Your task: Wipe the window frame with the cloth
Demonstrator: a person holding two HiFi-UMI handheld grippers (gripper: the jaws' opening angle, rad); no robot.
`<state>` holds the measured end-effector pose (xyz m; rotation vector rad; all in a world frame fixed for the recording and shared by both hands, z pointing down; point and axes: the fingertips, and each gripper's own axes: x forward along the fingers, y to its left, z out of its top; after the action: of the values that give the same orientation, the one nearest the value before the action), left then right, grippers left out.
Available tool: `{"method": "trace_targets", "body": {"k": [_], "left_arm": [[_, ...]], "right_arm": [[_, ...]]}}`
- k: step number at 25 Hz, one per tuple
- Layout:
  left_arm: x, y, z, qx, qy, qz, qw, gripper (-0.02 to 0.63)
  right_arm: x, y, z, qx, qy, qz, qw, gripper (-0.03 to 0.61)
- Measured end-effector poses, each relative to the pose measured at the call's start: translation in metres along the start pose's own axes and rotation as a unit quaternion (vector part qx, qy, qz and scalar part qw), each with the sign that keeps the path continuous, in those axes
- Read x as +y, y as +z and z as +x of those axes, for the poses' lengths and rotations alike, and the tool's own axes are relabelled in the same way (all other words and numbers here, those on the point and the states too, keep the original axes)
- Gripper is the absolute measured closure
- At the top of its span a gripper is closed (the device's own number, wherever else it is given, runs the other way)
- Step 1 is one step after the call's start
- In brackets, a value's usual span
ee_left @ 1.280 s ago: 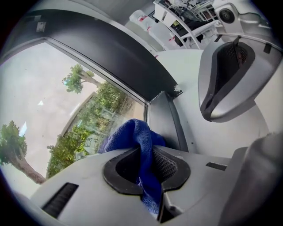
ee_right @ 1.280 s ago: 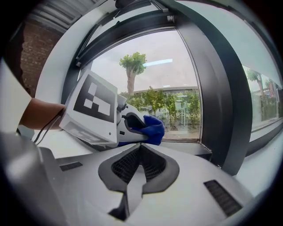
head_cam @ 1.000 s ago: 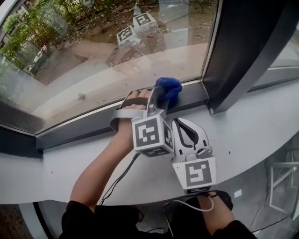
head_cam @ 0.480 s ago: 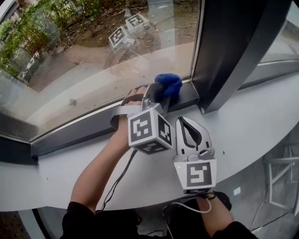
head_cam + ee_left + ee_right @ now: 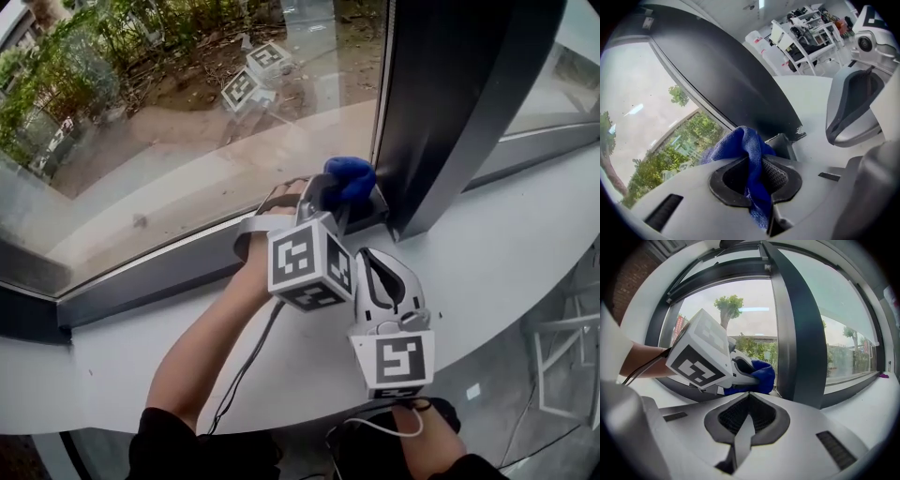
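My left gripper (image 5: pixel 339 199) is shut on a blue cloth (image 5: pixel 350 180), which bunches out past the jaws. The cloth (image 5: pixel 749 154) presses on the dark lower window frame (image 5: pixel 155 267), right where that frame meets the dark upright post (image 5: pixel 441 103). In the right gripper view the cloth (image 5: pixel 761 376) shows just left of the post (image 5: pixel 797 333). My right gripper (image 5: pixel 380 281) rests on the white sill behind the left one, jaws shut with nothing between them (image 5: pixel 746 420).
A white curved sill (image 5: pixel 506 253) runs under the window. The glass pane (image 5: pixel 187 103) reflects the marker cubes. A cable (image 5: pixel 244 366) trails from the left gripper. Chairs and racks (image 5: pixel 806 33) stand in the room behind.
The left gripper has slid the cloth rightward along the lower frame until it reaches the upright post. The right gripper has barely moved.
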<state>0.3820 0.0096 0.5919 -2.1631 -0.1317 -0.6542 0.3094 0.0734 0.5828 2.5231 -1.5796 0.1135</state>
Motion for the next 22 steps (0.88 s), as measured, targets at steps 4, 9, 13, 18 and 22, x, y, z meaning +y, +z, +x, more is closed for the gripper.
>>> {"method": "trace_targets", "body": {"k": [4, 9, 13, 18, 22], "left_arm": [[0.001, 0.008, 0.005, -0.005, -0.011, -0.013, 0.9998, 0.558], [0.002, 0.014, 0.009, -0.020, -0.012, -0.045, 0.9987, 0.558], [0.003, 0.023, 0.015, -0.034, -0.030, -0.101, 0.9939, 0.558], [0.012, 0.035, 0.021, -0.062, -0.039, -0.178, 0.9812, 0.561], [0.014, 0.044, 0.016, -0.085, -0.066, -0.202, 0.9734, 0.563]], "right_arm": [[0.000, -0.001, -0.008, 0.020, -0.020, 0.019, 0.999, 0.572], [0.006, -0.002, -0.006, 0.054, -0.033, 0.000, 0.998, 0.572], [0.001, -0.003, -0.005, 0.066, -0.048, 0.025, 0.996, 0.572], [0.001, 0.008, -0.002, 0.082, -0.060, 0.021, 0.995, 0.572], [-0.019, 0.025, -0.014, 0.102, -0.072, 0.002, 0.992, 0.572]]}}
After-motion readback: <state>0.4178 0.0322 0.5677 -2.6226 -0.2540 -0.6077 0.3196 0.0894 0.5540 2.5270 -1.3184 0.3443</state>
